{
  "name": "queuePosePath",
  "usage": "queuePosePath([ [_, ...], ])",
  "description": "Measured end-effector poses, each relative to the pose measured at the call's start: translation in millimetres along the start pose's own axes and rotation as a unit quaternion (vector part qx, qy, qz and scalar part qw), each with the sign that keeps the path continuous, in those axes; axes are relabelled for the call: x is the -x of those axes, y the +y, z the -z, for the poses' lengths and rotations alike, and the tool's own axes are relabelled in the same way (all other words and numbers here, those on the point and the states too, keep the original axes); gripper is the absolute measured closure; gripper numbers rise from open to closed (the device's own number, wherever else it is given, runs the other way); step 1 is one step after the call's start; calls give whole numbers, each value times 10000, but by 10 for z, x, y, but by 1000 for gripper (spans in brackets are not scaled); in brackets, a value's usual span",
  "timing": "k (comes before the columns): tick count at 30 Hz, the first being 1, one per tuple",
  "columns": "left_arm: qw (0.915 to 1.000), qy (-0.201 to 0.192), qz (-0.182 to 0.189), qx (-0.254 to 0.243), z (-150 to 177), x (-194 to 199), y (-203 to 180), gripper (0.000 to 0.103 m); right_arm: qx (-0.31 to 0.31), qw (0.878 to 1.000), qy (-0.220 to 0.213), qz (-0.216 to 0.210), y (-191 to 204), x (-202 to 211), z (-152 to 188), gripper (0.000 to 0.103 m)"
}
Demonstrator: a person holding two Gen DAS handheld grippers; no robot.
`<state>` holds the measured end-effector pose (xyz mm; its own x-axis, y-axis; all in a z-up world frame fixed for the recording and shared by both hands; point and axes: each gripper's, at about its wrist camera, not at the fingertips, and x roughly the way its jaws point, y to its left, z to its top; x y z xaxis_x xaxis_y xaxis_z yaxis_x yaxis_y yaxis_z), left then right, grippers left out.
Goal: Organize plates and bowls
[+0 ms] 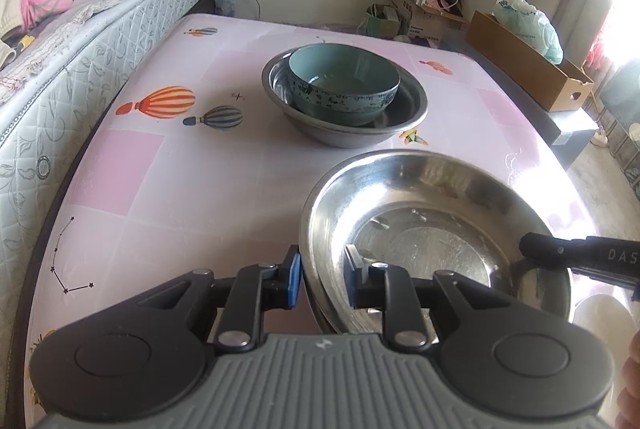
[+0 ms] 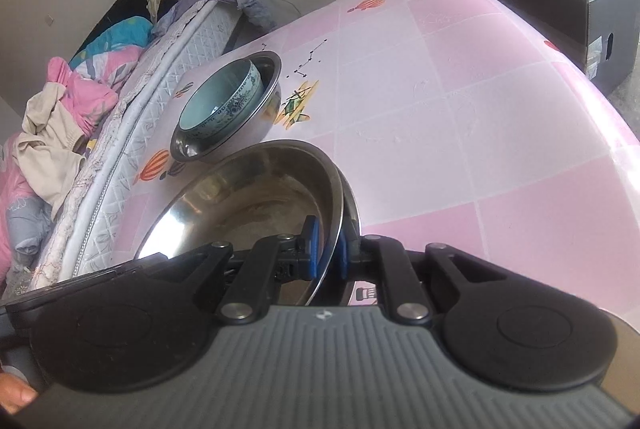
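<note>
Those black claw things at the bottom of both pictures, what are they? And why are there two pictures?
Each is a hand-held gripper that a person carries, one per hand, with a camera on it. One picture looks along the left hand-held gripper, the other along the right hand-held gripper. Both straddle the rim of a shiny steel bowl; the right one pinches it, while the left one's blue pads have a gap. Farther back on the pink tablecloth another steel bowl holds a teal bowl. A bed stands beside the table.
</note>
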<state>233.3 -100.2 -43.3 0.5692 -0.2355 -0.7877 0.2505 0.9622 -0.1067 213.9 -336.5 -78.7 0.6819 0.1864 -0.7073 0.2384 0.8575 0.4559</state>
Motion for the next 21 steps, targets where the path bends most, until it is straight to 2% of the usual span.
queuePosePath([
  [6,9998,-114,68,-116,12,34,-19,66,-72,10000,26,-31,-30,21,0,92],
  [11,9997,-179,42,-145,29,92,-28,66,-88,9999,51,-29,-23,33,-13,88],
  [19,9999,-109,-72,-97,101,107,34,67,56,10000,6,-8,50,90,-70,73],
  [21,9999,-50,-105,-72,112,84,46,68,209,9996,-87,163,84,130,-90,61],
])
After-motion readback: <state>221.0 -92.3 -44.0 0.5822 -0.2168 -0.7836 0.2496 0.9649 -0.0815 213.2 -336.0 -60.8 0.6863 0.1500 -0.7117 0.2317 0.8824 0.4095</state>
